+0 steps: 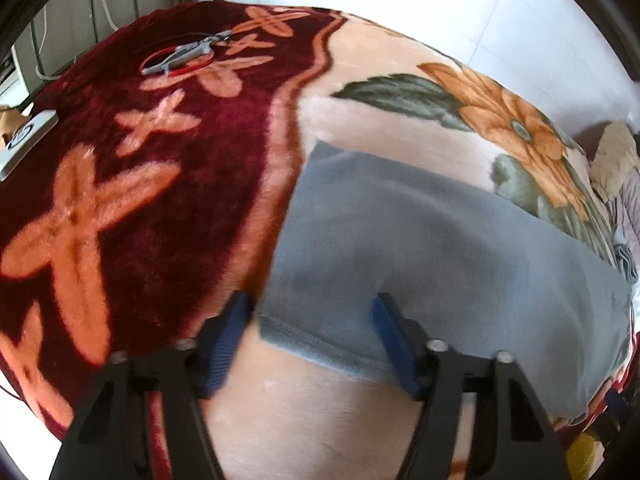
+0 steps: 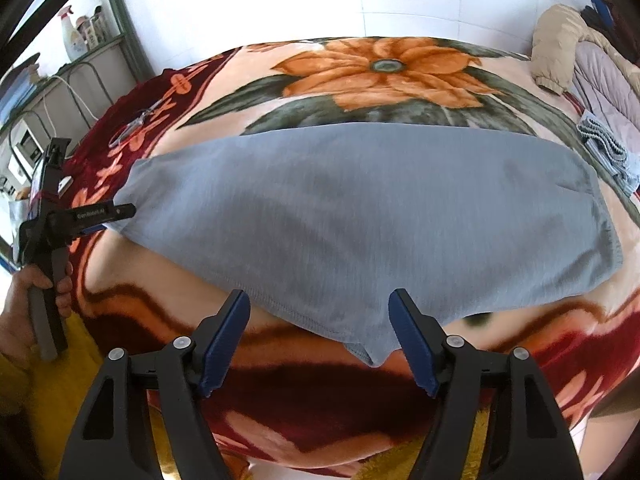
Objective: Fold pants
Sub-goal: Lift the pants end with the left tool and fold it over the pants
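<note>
Grey-blue pants (image 2: 360,216) lie flat as a long folded band across a floral blanket (image 2: 376,68). My right gripper (image 2: 320,304) is open, its blue pads on either side of the near hem, just above the cloth. My left gripper (image 1: 312,304) is open at the pants' (image 1: 440,248) left near corner, with the hem between its fingers. The left gripper also shows in the right wrist view (image 2: 120,212) at the pants' left end, held by a hand (image 2: 24,312).
Scissors with red handles (image 1: 188,54) and a white device (image 1: 24,144) lie on the dark red part of the blanket (image 1: 120,160). A beige jacket and other clothes (image 2: 580,52) are piled at the right. Shelves with bottles (image 2: 80,36) stand at the left wall.
</note>
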`<state>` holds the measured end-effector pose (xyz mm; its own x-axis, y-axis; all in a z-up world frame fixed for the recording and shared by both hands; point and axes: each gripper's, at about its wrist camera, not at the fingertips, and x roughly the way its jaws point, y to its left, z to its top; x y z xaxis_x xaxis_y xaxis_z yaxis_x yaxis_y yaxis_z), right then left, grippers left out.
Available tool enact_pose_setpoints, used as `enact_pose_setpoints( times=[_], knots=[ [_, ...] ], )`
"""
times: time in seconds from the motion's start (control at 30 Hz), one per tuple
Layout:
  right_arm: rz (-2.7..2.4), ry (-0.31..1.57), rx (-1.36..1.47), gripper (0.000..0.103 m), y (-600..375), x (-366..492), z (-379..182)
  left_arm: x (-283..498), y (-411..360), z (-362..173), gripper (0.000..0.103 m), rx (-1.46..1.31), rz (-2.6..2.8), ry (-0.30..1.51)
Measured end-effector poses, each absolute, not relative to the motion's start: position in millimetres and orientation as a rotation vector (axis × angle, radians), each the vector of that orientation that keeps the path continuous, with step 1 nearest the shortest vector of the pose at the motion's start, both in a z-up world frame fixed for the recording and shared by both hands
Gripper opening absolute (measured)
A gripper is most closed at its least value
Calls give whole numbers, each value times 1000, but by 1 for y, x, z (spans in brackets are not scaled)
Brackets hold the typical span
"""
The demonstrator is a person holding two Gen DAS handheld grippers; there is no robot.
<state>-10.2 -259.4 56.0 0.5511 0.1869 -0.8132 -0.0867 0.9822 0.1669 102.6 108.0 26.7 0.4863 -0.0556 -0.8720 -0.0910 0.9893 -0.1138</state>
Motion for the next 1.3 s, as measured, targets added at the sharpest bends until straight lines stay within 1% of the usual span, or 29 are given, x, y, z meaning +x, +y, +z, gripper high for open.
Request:
enact_pose_setpoints(
  times=[0.07, 0.1, 0.13, 0.27, 0.47, 0.67, 0.87, 1.03, 1.17, 1.3],
  knots=[
    [163, 968, 127, 70, -263, -11, 57, 102, 105, 29, 32, -149, -16, 1041],
    [163, 963, 137, 70, -265, -12, 58, 102, 105, 30, 15, -175, -49, 1032],
    [164, 956, 150, 70, -268, -13, 60, 102, 107, 31, 12, -211, -74, 1030],
    [152, 931, 185, 70, -279, -16, 64, 102, 120, 39, 12, -333, -120, 1000],
    [148, 905, 215, 70, -289, -23, 69, 95, 123, 76, 11, -424, -225, 894],
    [146, 874, 245, 70, -300, -29, 73, 89, 85, 113, 11, -377, -328, 850],
    [155, 838, 258, 70, -308, -35, 77, 84, 21, 142, 11, -281, -469, 841],
    [152, 835, 268, 70, -316, -40, 73, 87, -30, 134, 11, -188, -532, 902],
    [133, 849, 231, 70, -319, -43, 68, 88, -66, 105, 11, -137, -554, 980],
    [129, 878, 259, 70, -325, -40, 60, 89, -88, 78, 11, -91, -551, 1048]
  ],
)
